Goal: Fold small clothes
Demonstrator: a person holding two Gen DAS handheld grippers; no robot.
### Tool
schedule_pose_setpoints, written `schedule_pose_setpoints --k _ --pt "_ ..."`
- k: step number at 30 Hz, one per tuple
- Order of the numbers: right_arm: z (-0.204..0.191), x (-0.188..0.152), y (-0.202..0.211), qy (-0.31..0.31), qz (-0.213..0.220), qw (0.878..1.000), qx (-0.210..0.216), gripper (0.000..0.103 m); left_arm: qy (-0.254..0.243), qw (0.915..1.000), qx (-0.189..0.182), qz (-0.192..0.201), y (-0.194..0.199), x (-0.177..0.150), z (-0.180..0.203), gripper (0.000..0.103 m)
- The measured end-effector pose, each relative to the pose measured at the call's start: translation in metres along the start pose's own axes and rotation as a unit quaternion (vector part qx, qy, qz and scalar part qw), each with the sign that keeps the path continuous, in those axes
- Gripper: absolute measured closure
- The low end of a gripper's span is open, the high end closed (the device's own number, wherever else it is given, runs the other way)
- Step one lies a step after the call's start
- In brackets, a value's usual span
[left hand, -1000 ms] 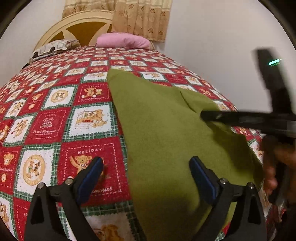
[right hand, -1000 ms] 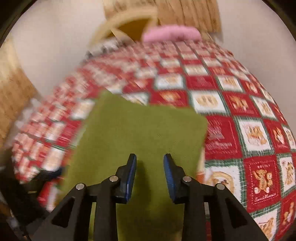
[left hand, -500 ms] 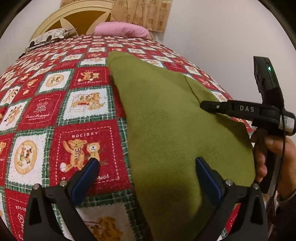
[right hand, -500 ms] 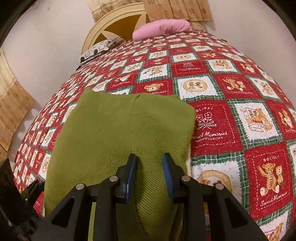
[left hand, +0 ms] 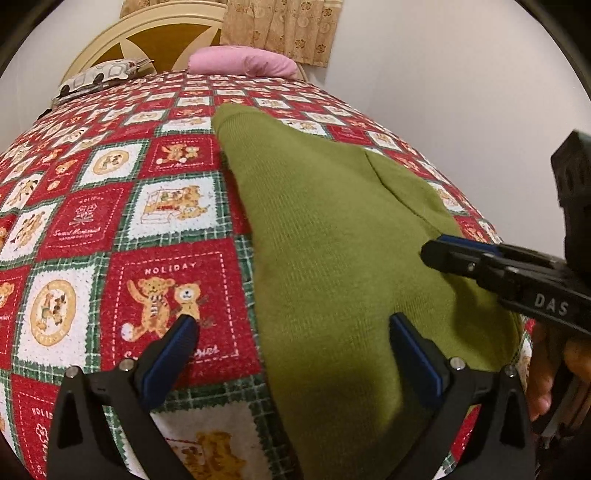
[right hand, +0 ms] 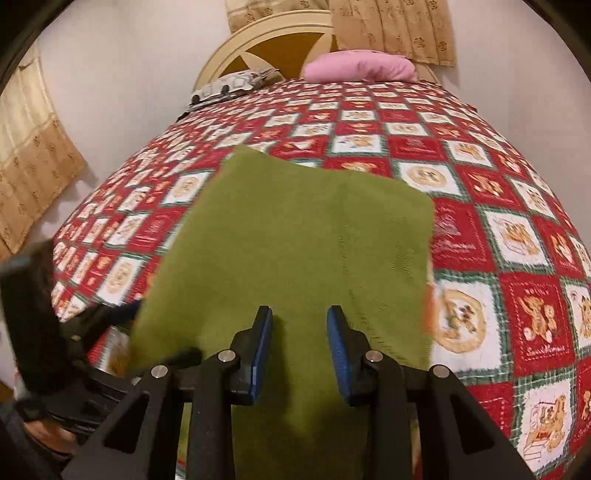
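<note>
A green knit garment point(left hand: 332, 236) lies folded flat on the red teddy-bear quilt point(left hand: 122, 206), and also shows in the right wrist view point(right hand: 295, 240). My left gripper point(left hand: 291, 328) is wide open just above the garment's near left edge, one finger over the quilt, one over the cloth. My right gripper point(right hand: 299, 325) hovers over the garment's near edge with its jaws partly open and nothing between them. It shows from the side in the left wrist view point(left hand: 436, 254), above the garment's right side.
A pink pillow point(left hand: 240, 62) and a patterned pillow point(left hand: 99, 77) lie at the headboard point(left hand: 155, 33). A white wall runs along the bed's right side. Curtains point(right hand: 33, 158) hang at the left. The quilt's near edge point(left hand: 207, 443) is close.
The right gripper has drawn back and lifted, its jaws a little wider. The left gripper has stayed wide open and shifted slightly forward over the garment's edge.
</note>
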State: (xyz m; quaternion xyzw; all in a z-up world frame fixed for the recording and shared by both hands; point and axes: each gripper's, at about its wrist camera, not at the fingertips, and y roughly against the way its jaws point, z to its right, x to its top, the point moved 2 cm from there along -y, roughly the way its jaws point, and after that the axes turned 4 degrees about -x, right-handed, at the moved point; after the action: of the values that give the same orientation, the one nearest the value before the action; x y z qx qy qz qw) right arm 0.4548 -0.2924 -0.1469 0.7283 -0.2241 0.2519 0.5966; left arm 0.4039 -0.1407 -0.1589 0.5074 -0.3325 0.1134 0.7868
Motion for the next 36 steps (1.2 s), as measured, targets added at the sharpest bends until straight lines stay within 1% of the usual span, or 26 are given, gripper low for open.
schedule_pose_setpoints --k 2,7,13,18,20,22,24,26,27,28,29,31,32,34,36 --pt "0.009 -0.002 0.000 -0.014 -0.001 1.000 0.010 0.072 -0.001 1.0000 -0.002 0.000 0.000 0.000 0.000 0.000" --pt "0.010 -0.006 0.000 -0.007 0.004 1.000 0.007 0.072 -0.004 0.9999 -0.011 -0.004 0.000 -0.001 0.001 0.000" --pt "0.020 -0.018 0.003 -0.025 0.029 0.999 0.023 0.073 -0.012 0.9998 -0.013 -0.008 -0.001 -0.002 0.003 0.000" --pt "0.020 -0.015 -0.002 -0.025 0.031 0.999 0.018 0.073 -0.015 0.9998 -0.013 -0.009 -0.001 -0.002 0.005 0.000" --pt "0.020 -0.012 -0.002 -0.028 0.025 0.999 0.019 0.073 -0.015 0.9997 -0.015 -0.010 -0.001 -0.002 0.004 0.000" --pt "0.017 -0.011 0.001 -0.017 0.020 1.000 0.016 0.072 -0.012 0.9997 -0.019 -0.010 0.000 -0.003 0.004 0.000" --pt "0.016 -0.010 0.008 -0.009 0.022 0.999 0.022 0.071 -0.010 0.9997 -0.021 -0.008 0.001 -0.003 0.003 0.000" --pt "0.021 -0.009 0.020 -0.021 0.036 0.998 0.050 0.059 -0.010 0.9997 -0.021 -0.009 0.000 -0.004 0.003 0.000" --pt "0.026 -0.007 0.026 -0.029 0.049 0.997 0.057 0.058 -0.011 0.9997 -0.020 -0.010 -0.001 -0.004 0.004 0.000" --pt "0.032 -0.004 0.033 -0.039 0.066 0.995 0.058 0.052 -0.013 0.9997 -0.020 -0.011 -0.001 -0.004 0.004 0.000" --pt "0.040 -0.001 0.038 -0.054 0.082 0.993 0.058 0.044 -0.013 0.9997 -0.020 -0.011 -0.001 -0.004 0.005 0.000" --pt "0.056 0.004 0.039 -0.088 0.093 0.990 0.067 0.037 -0.014 0.9996 -0.021 -0.013 -0.002 -0.004 0.005 0.000" --pt "0.068 0.008 0.034 -0.111 0.088 0.987 0.072 0.037 -0.013 0.9996 -0.022 -0.012 -0.001 -0.004 0.005 0.000" --pt "0.087 0.015 0.016 -0.145 0.066 0.984 0.085 0.037 -0.012 0.9996 -0.024 -0.012 -0.001 -0.004 0.004 0.000" --pt "0.099 0.022 -0.003 -0.164 0.041 0.981 0.096 0.037 -0.012 0.9996 -0.024 -0.012 0.000 -0.004 0.004 0.000"
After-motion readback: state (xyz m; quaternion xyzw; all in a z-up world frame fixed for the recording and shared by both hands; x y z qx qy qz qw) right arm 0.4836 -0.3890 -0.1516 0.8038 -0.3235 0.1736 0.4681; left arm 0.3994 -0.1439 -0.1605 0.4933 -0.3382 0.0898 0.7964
